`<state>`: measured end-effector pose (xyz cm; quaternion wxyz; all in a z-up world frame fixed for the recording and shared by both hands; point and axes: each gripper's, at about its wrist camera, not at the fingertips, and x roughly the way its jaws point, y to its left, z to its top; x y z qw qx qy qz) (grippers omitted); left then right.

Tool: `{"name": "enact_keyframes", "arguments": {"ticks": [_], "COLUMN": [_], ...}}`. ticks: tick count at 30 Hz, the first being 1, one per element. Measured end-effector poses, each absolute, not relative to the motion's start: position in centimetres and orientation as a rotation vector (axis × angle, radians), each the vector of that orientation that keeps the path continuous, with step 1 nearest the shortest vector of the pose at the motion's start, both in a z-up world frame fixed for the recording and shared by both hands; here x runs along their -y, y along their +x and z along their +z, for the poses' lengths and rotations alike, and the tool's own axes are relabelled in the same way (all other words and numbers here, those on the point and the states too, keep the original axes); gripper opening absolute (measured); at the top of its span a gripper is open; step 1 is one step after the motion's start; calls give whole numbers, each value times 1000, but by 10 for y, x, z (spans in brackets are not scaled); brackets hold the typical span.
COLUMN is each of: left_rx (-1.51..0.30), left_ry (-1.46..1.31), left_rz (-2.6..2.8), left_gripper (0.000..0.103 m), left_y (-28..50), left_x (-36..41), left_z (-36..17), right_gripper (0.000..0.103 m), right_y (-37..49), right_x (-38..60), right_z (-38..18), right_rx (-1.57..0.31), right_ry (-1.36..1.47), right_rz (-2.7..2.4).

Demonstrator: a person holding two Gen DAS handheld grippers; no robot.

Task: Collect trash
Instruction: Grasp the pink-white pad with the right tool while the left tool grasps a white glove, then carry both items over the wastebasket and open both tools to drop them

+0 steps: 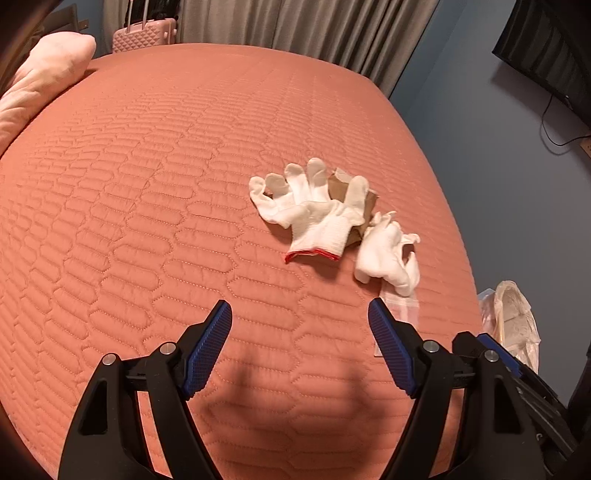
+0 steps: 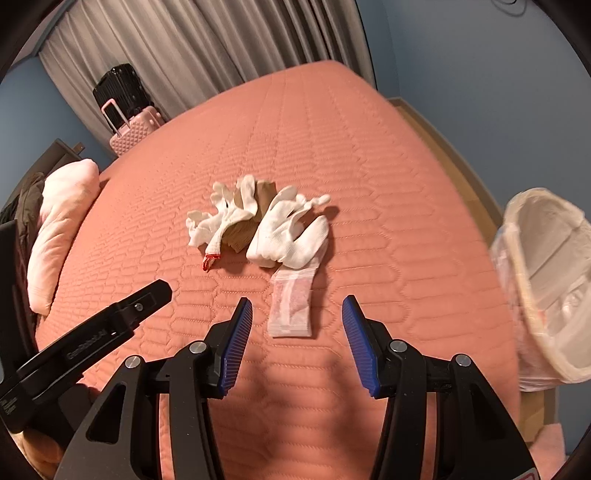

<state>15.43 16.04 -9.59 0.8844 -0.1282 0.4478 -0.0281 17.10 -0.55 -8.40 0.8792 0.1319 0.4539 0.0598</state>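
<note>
The bed spreads wide ahead of both tools, its quilted salmon cover bare to the left and far ahead of the left tool. The bed's right edge runs close beside the right tool, and past that edge stands a bin lined with a pale bag, tilted toward the camera in the right wrist view.

Both tools hover low over the near part of the bed, pointing forward along it, each with its jaws spread apart and nothing between them. The left tool's arm shows at the lower left of the right wrist view, so the two sit side by side, near each other.

The trash lies in a small heap ahead of the tools. A clear plastic packet lies flat just ahead of the right tool, its near end reaching between the blue pads. Beyond it, overlapping its far end, is a white glove; a second white glove with a red cuff lies touching it to the left, both resting on a scrap of brown paper.

A pale pillow sits far left at the bed's head end. A pink suitcase and grey curtains stand beyond the bed's far edge.
</note>
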Motion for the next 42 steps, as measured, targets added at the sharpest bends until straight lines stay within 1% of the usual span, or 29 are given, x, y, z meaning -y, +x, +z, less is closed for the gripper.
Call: {"name": "enact_keyframes", "arguments": {"ticks": [13,15,16,17,20,23,31,33,35,36,37,38,40,42], "left_rx": [-980,-986,-988,-988,-990,-995,-1029,-1035,-1054,-1059,-1063,-1062,-1056,-1048], "left_ry": [-311,-315,-316,-315,-309,-308,-260,-250,-243,-243,-244,-240,-224,-219], "left_rz": [-44,-52,-58,-66,-97,-128,-166,-162,-174,-174,-178,-186,-189,-196], "left_gripper": [73,73,73,73,74,78,78,70,47,42,32,23,19,17], "left_y": [182,185,187,189,196,203,233,239,242,242,242,240,235,227], "left_x": [-175,-171,-168,-165,-149,-130,-82,-77,-73,-72,-72,-71,-68,-65], "left_z": [-116,-117,-118,-118,-117,-117,-131,-134,-138,-140,-140,-140,-137,-132], "right_gripper": [50,44,33,24,16,15,15,15,15,15,15,15,15,15], "right_y": [219,224,226,225,219,209,189,187,184,182,182,181,179,177], "right_x": [-17,-17,-15,-14,-7,-1,30,34,39,42,41,42,46,51], "right_z": [-133,-141,-147,-150,-151,-145,-145,-146,-145,-143,-141,-139,-133,-125], "right_rx": [-1023,-1039,-1054,-1063,-1050,-1037,-1043,-1041,-1038,-1034,-1030,-1023,-1010,-991], "right_ry": [255,253,259,259,265,238,309,314,324,328,331,337,348,362], "right_rz": [124,124,124,122,130,110,87,85,86,86,86,87,86,84]}}
